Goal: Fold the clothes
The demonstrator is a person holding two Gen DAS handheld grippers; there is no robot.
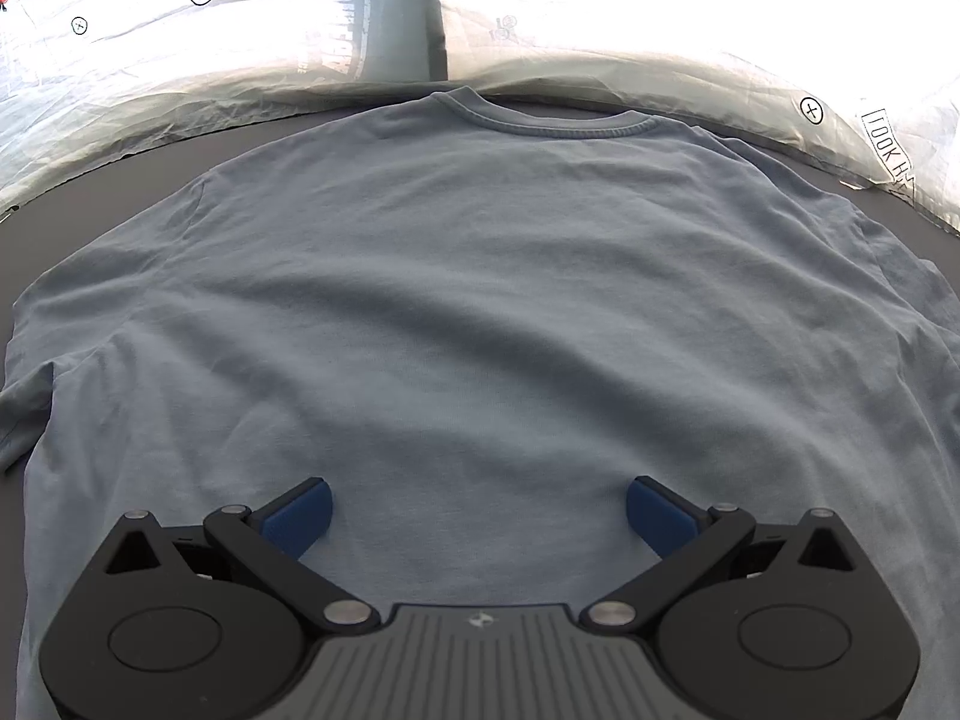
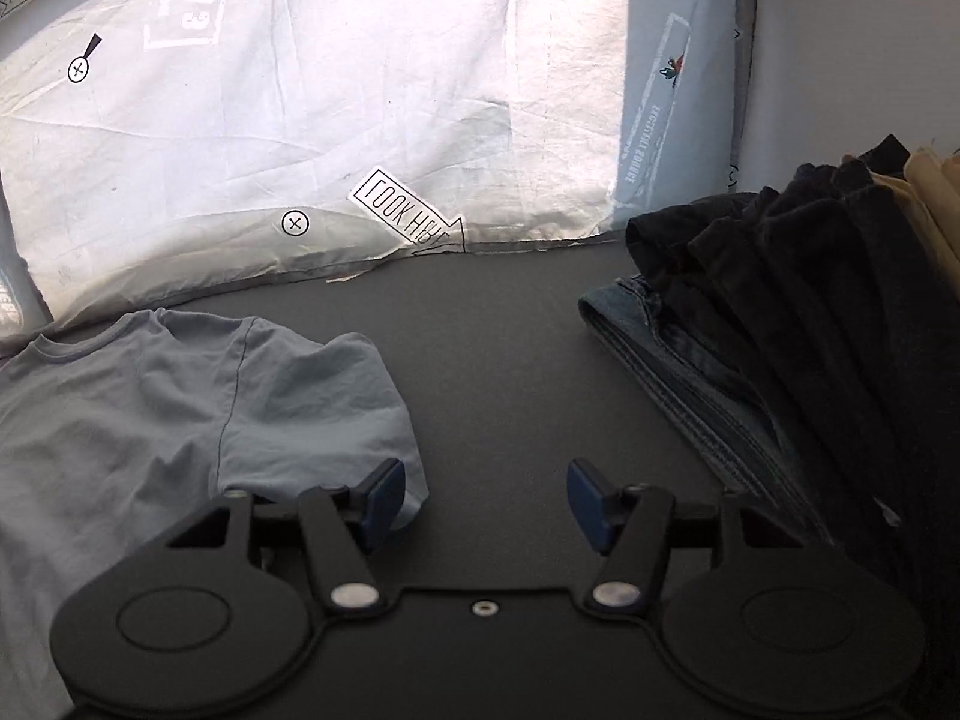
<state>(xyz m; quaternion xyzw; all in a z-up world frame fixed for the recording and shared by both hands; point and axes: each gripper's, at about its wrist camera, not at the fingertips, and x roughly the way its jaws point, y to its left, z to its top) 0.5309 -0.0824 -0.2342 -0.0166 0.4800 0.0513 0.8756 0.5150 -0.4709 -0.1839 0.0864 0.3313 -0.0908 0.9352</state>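
A light blue T-shirt [image 1: 468, 276] lies flat on the dark grey surface [image 2: 498, 324], collar at the far side. My left gripper [image 1: 478, 516] is open and empty, hovering over the shirt's lower middle. In the right wrist view the shirt's right sleeve [image 2: 318, 408] lies rumpled at the left. My right gripper [image 2: 485, 501] is open and empty; its left finger [image 2: 381, 495] is over the sleeve's edge, its right finger over bare surface.
A pile of dark clothes and folded jeans [image 2: 750, 348] sits at the right. A sunlit white printed sheet [image 2: 336, 120] borders the far side and also shows in the left wrist view [image 1: 660, 18].
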